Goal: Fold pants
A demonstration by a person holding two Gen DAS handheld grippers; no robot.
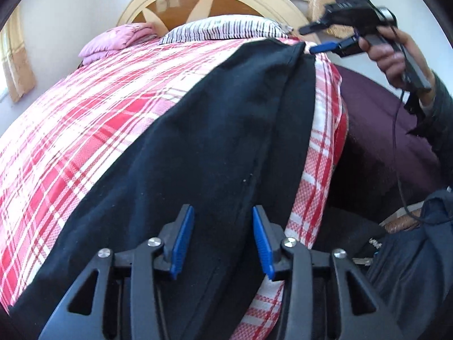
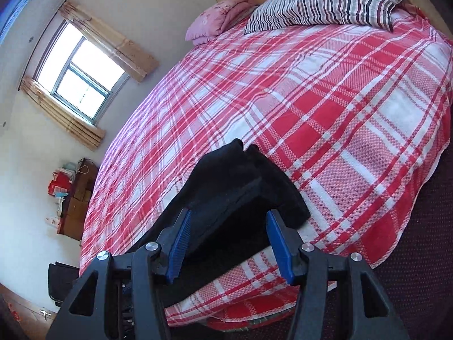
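The left gripper [image 1: 223, 239], black-armed with ribbed blue pads, has its jaws apart over the long black fabric pants [image 1: 226, 130]. The cloth runs between and beneath the pads, yet neither pad is seen pressing it, so nothing is clamped there. The pants stretch away from this tool in a long band to the right gripper [image 1: 307, 41], held in a person's hand [image 1: 392, 53] at the far end.

Seen from the left wrist camera, the right gripper's blue tip touches the far corner of the pants, with its black upper finger standing clear above. From the right wrist camera, the right gripper's pads are likewise apart, with the cuff or waist end of the pants lying between them, loose and not pinched. Beyond both tools spreads the red-and-white plaid bedsheet [image 2: 325, 107]. Further off lie a striped pillow [image 2: 320, 2] and a folded pink blanket [image 2: 218, 19] against the rounded cream-and-wood headboard [image 1: 209, 2].

What could go wrong, as I judge it: the pants lie right beside the bed's edge, so a lift with only one end gripped could drag the slack over the side. Pads closing too deep could also pinch the bedsheet along with the cloth, or catch just one layer and leave the fold crooked.

No brand, label or legible writing shows anywhere.
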